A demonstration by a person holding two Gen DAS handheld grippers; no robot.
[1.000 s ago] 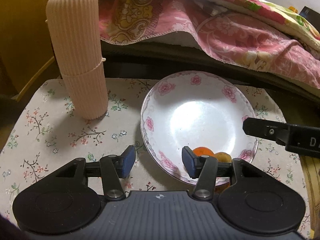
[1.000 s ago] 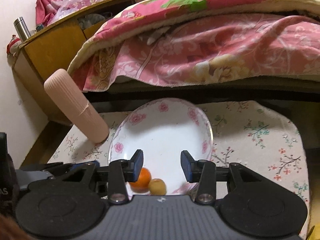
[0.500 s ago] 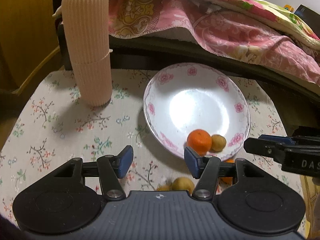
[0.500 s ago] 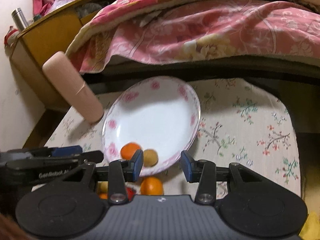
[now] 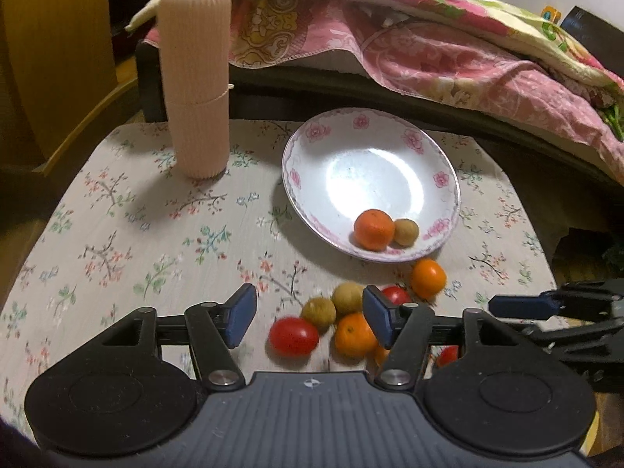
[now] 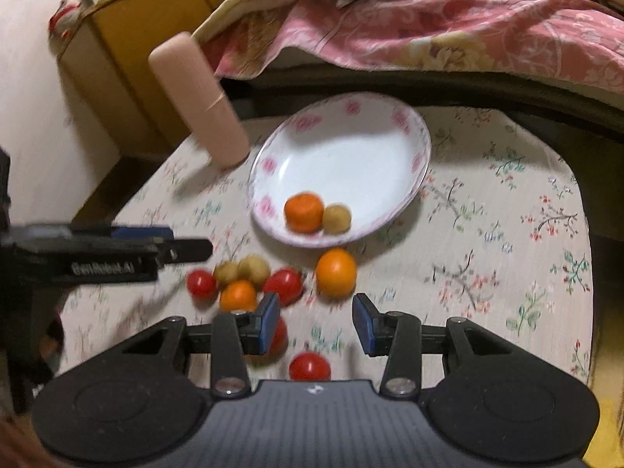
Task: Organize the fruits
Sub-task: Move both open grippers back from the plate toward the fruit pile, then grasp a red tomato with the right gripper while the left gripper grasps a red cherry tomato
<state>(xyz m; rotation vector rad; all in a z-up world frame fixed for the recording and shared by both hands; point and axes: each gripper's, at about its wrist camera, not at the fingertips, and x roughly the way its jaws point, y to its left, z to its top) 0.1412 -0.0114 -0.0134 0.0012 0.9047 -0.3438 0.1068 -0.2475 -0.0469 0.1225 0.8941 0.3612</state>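
A: The left fingers [image 5: 308, 319] are opening and hold nothing; no pad [image 5: 241, 318] presses on any fruit. The right fingers [image 6: 316, 323] stand apart at a narrow gap, also empty.

B: So where is the fruit?

A: An orange [image 5: 373, 229] and a small brown fruit [image 5: 405, 231] touch each other at the near edge of the plate [image 5: 351, 132]. The rest lie loose on the desk [image 5: 117, 234] just in front of the plate: a tomato [image 5: 293, 336], two brown fruits [image 5: 319, 313], another orange [image 5: 354, 334], and a lone orange [image 5: 428, 277] nearest the rim.

B: Which would you take first with the left?

A: The tomato, I judge. It sits at the open edge of the cluster, in line with the gap. The others touch one another, so a pad pushed between them would likely send them rolling.

B: And the grip?

A: Open wider than the fruit, come down so the pads straddle its widest part, then close gently. A tomato will bruise or squirt out under a hard squeeze.

B: The right side?

A: The lone orange [image 6: 336, 273] lies ahead of it, apart from the rest. Its gap looks too narrow for that orange, so it should widen first. Keep both sets of fingers from crossing over the cluster, and clear of the tall pink cylinder [image 5: 196, 78] behind.
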